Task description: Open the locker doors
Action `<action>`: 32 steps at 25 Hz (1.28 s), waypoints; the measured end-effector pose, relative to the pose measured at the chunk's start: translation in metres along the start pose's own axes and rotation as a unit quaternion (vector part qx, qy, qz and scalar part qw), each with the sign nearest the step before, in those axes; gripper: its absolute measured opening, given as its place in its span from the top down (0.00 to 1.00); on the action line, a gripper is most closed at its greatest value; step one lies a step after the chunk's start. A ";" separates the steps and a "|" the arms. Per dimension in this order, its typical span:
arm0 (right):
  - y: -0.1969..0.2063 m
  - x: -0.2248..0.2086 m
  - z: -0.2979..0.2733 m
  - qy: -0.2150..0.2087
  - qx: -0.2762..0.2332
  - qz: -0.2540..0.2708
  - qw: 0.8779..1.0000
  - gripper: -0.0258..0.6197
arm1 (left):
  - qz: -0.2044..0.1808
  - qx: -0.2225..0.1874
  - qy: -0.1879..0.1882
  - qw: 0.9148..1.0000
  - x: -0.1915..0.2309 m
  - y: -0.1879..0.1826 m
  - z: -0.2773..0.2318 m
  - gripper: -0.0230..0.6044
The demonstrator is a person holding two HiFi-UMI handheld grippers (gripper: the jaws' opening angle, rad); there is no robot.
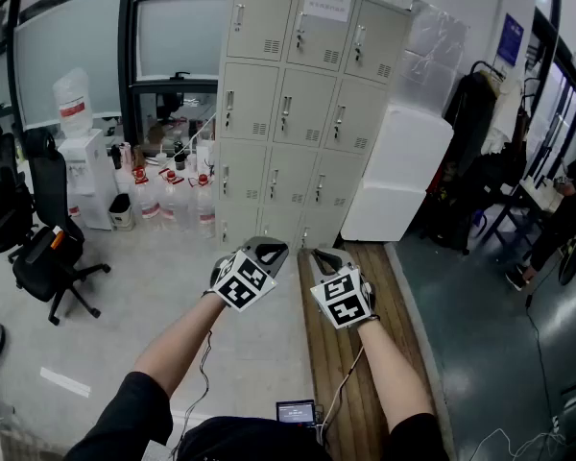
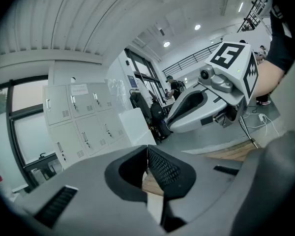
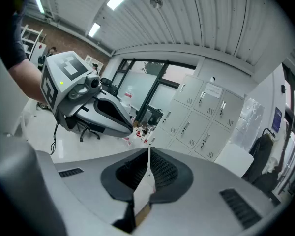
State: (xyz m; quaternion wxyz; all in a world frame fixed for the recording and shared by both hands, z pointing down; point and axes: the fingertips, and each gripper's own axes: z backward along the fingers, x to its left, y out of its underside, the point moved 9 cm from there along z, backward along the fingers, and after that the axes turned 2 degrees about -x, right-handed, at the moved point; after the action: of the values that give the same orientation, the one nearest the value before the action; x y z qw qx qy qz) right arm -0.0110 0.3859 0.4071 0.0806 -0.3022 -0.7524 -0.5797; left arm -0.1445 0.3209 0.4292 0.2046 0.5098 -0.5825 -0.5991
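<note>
Two floor surfaces: I am standing over a pale glossy floor (image 1: 144, 296), and a strip of brown wooden planks (image 1: 331, 363) is running along its right side toward the far wall.
Room: dark-framed windows (image 1: 173, 36) are lining the far wall, and ribbed white ceiling panels are showing in both gripper views.
Task's thing: the tall beige metal locker cabinet (image 1: 302, 113) is standing ahead of me, well apart from both grippers, with every visible door sitting closed.
Left gripper: I am holding the left gripper (image 1: 269, 252) out in front with its jaws pressed together on nothing.
Right gripper: the right gripper (image 1: 323, 256) is hanging just beside it, with its jaws all but touching and nothing between them.
Around: clear plastic bottles with red caps (image 1: 173, 200) are crowding the cabinet's left foot, and a white water dispenser (image 1: 82, 161) and a black office chair (image 1: 48, 248) are standing further left.
Beside the cabinet: two stacked white blocks (image 1: 403, 171) are sitting against its right side, and dark coats (image 1: 475, 133) are hanging beyond them.
Materials: each door is showing flat painted metal, a slim vertical handle and a small louvred vent; my jaws are wearing black gridded pads on grey plastic.
</note>
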 end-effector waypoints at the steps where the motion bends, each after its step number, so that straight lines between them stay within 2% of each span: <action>1: -0.001 0.000 -0.001 0.000 0.000 0.002 1.000 0.90 | -0.002 0.000 -0.003 1.000 0.001 -0.001 0.001 0.93; 13: -0.003 -0.004 -0.008 0.000 -0.005 -0.002 1.000 0.90 | 0.033 -0.005 -0.024 0.999 0.012 0.004 0.003 0.93; 17: 0.001 0.000 -0.009 -0.015 -0.010 -0.018 1.000 0.90 | 0.028 -0.012 -0.009 0.999 0.009 0.005 0.008 0.93; 23: 0.013 0.000 -0.008 -0.025 0.008 -0.007 1.000 0.90 | 0.030 -0.005 0.018 0.999 0.001 0.015 0.005 0.93; 28: 0.019 -0.008 -0.004 -0.030 0.006 -0.013 0.999 0.90 | 0.031 0.004 0.017 0.999 -0.005 0.011 -0.004 0.93; 32: 0.029 -0.014 0.003 -0.054 -0.002 -0.027 0.998 0.90 | 0.038 0.009 0.019 0.999 -0.010 0.009 -0.007 0.93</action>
State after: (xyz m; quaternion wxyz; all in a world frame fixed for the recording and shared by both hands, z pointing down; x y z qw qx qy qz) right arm 0.0168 0.3882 0.4238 0.0233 -0.3125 -0.7623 -0.5663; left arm -0.1375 0.3242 0.4424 0.2334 0.5005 -0.6027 -0.5761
